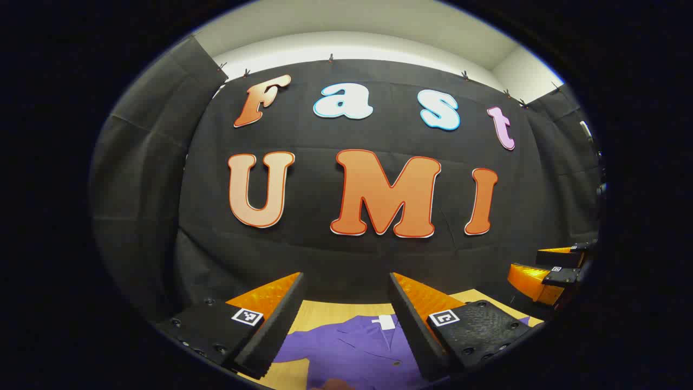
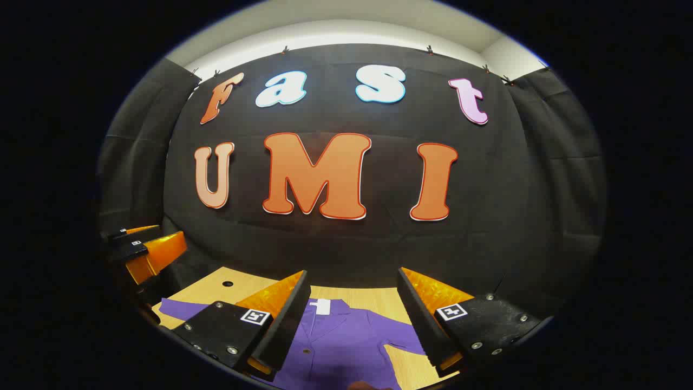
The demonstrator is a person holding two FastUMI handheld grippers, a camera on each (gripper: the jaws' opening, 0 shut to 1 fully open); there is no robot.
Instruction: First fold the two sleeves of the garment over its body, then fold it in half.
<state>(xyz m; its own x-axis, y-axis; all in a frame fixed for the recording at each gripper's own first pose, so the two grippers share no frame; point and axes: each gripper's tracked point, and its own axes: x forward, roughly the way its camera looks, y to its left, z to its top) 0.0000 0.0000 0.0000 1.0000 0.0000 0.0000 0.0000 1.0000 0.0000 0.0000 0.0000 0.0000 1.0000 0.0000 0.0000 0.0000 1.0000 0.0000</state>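
Both the left gripper (image 1: pixel 346 319) and the right gripper (image 2: pixel 352 319) hovered spread wide above the purple garment (image 2: pixel 346 341), apparently lying flat on the wooden table (image 2: pixel 216 287).

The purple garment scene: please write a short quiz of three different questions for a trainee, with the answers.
1. True or false: the left claw is shut on the purple collared fabric garment.
2. The garment lies on: A) the light wooden table; B) a metal tray; C) a blue carpet.
3. Fill in: a small white ____ sits at the garment's collar.

Key
1. False. Both the left claw and the right claw are open above the garment, holding nothing.
2. A.
3. Label.
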